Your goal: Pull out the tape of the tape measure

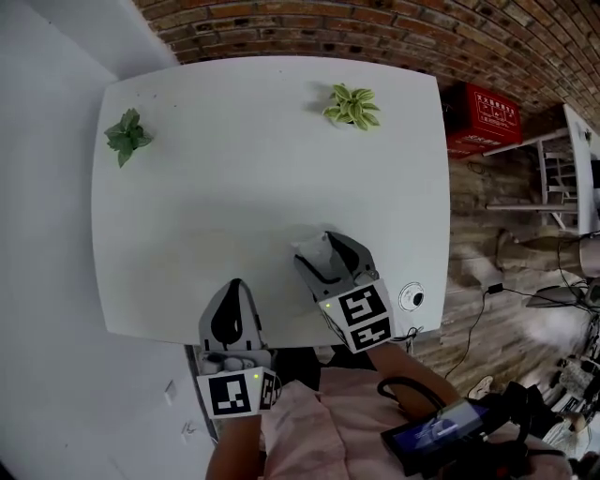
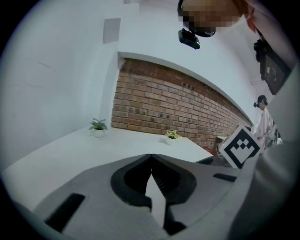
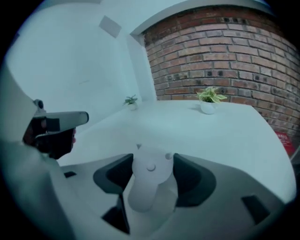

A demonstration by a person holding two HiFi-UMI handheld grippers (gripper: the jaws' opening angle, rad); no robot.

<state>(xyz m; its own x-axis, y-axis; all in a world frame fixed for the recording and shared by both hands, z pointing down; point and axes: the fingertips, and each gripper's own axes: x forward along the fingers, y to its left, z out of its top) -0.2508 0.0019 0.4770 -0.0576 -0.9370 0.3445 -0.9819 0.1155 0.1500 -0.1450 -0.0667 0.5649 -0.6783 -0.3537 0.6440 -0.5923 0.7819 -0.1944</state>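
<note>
we are looking down on a white table whose rounded near edge is running just under both tools. the wide middle and far part of the top is lying bare, giving open room ahead. the table's left side is sitting close along a white wall, and its far edge is nearing a brick wall. on the right it is dropping off to a wooden floor.

the right gripper is reaching in over the near right part of the top and is clamping a white tape measure between its jaws, both pads pressing its sides. we cannot tell whether the case is touching the tabletop. the left gripper is hanging at the near edge, just left of the right one and apart from it. its jaws are clenched together with nothing between them.

a dark green plant is standing at the far left corner and a pale green plant near the far right corner, both well apart from the grippers. a small round white object is sitting by the near right edge, just beside the right gripper's marker cube. off the table, a red crate is resting by the brick wall, and cables are trailing across the floor.
</note>
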